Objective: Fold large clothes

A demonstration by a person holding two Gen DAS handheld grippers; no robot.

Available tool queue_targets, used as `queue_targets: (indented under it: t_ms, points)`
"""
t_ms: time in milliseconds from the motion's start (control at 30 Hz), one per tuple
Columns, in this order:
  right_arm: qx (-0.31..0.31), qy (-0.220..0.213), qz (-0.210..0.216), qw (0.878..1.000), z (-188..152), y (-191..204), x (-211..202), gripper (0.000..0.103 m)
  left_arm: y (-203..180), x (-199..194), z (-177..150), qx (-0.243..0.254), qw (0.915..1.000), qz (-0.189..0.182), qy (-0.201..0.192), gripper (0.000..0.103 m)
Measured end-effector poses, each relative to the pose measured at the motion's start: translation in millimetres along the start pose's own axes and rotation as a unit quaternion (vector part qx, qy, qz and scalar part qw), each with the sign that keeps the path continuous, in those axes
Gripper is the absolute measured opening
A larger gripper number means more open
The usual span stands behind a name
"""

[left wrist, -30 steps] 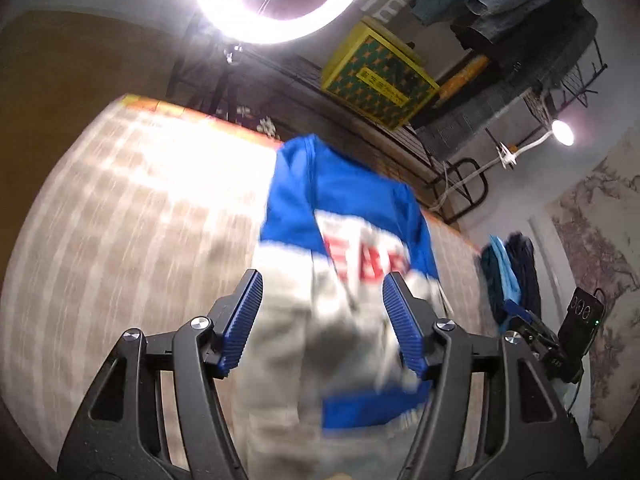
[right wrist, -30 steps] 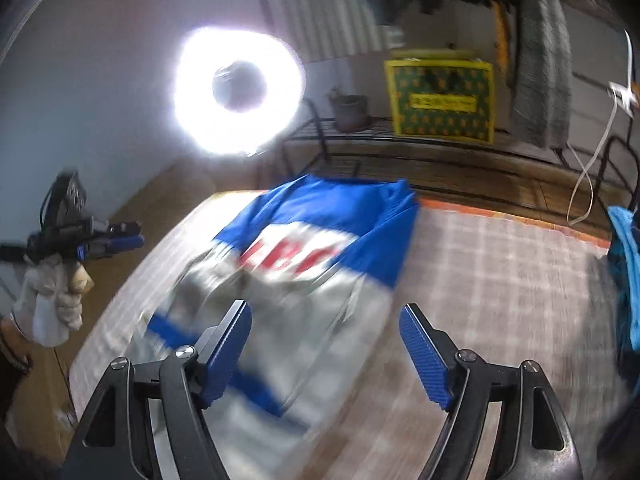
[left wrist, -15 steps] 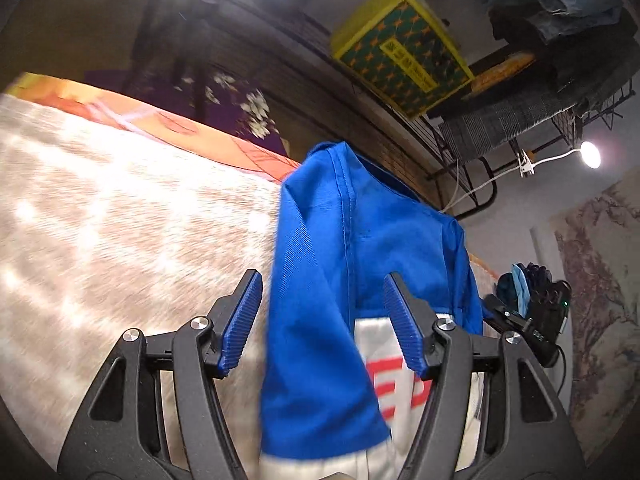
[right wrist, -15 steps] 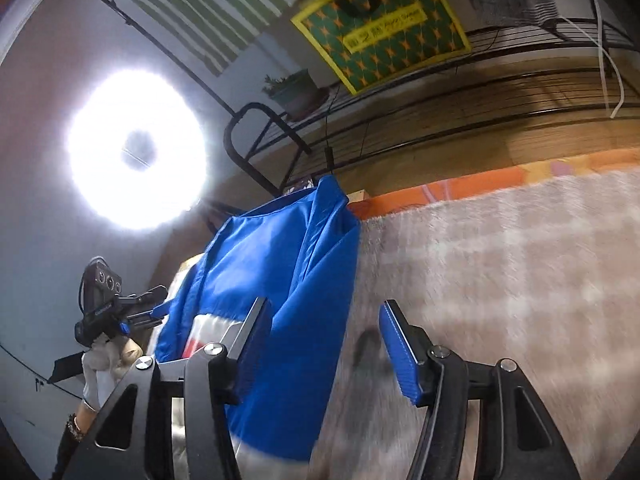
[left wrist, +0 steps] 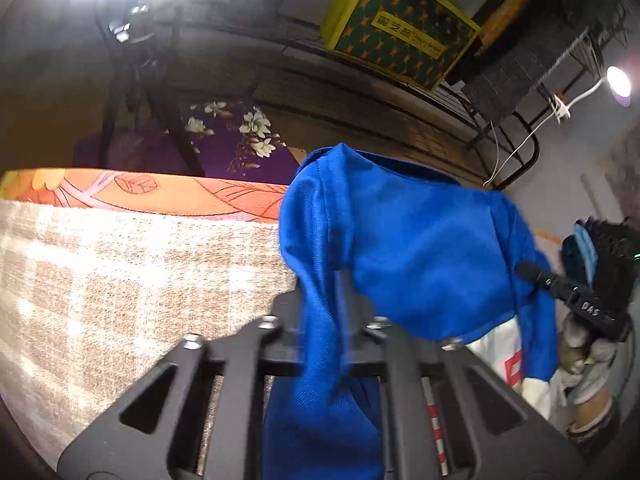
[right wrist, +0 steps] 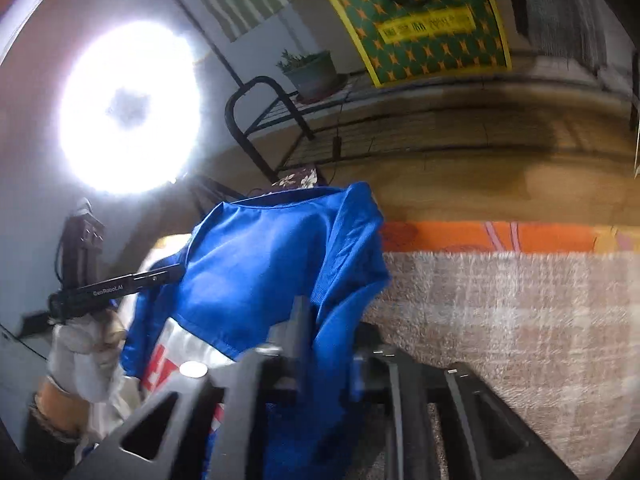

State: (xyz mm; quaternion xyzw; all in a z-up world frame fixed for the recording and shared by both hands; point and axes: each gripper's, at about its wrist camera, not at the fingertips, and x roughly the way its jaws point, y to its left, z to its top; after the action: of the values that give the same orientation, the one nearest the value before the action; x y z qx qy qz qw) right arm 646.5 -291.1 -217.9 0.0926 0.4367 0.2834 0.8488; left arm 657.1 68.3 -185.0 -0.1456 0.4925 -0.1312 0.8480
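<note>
A blue and white jacket (left wrist: 420, 256) with red letters lies on a beige checked blanket (left wrist: 120, 280). Its blue top edge is bunched up near the far side. In the left wrist view my left gripper (left wrist: 340, 292) is shut on a fold of blue cloth at the jacket's left corner. My right gripper (right wrist: 316, 320) is shut on the blue cloth at the right corner (right wrist: 260, 264). Each view shows the other gripper reaching into the jacket from the side, the right gripper (left wrist: 524, 269) and the left gripper (right wrist: 176, 270), each held by a gloved hand (right wrist: 80, 344).
An orange patterned sheet edge (left wrist: 160, 192) borders the blanket at the far side. Behind it stand a metal rack (right wrist: 280, 120) with a yellow-green box (left wrist: 400, 24) and a bright ring light (right wrist: 128, 108). Dark clothes (left wrist: 600, 248) are piled at the right.
Both grippers moved forward and down along the jacket to its blue top edge. Their jaws stood apart before and have now closed on the blue cloth.
</note>
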Motion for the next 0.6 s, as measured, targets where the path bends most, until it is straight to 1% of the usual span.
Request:
queue_targets:
  t_ms: [67, 100, 133, 200, 300, 367, 400, 533, 600]
  points:
    - [-0.033, -0.013, -0.029, 0.999, -2, 13, -6, 0.003, -5, -6, -3, 0.004, 0.9998, 0.014, -0.016, 0.002]
    - [-0.046, -0.019, -0.042, 0.998, -3, 20, -11, 0.002, -7, -11, -5, 0.003, 0.9996, 0.015, -0.025, 0.002]
    - [-0.055, -0.028, -0.048, 0.997, -3, 26, -17, 0.002, -10, -20, -7, -0.003, 0.9992, 0.008, -0.040, 0.002]
    - [-0.062, -0.047, -0.049, 0.996, 0, 34, -32, 0.002, -13, -33, -9, -0.009, 0.9985, -0.008, -0.053, 0.002]
    - [-0.077, -0.071, -0.042, 0.994, 1, 53, -58, 0.002, -29, -60, -15, 0.003, 0.9970, -0.023, -0.073, 0.002]
    - [-0.089, -0.085, -0.044, 0.991, -1, 68, -74, 0.002, -35, -75, -16, 0.002, 0.9961, -0.030, -0.083, 0.002]
    - [-0.092, -0.090, -0.043, 0.991, -3, 76, -82, 0.002, -37, -87, -21, -0.003, 0.9951, -0.041, -0.090, 0.002]
    - [-0.096, -0.100, -0.033, 0.990, -10, 102, -112, 0.002, -49, -128, -35, -0.004, 0.9926, -0.056, -0.108, 0.002]
    - [-0.102, -0.105, -0.026, 0.989, -16, 116, -129, 0.002, -56, -151, -45, 0.005, 0.9916, -0.057, -0.116, 0.002]
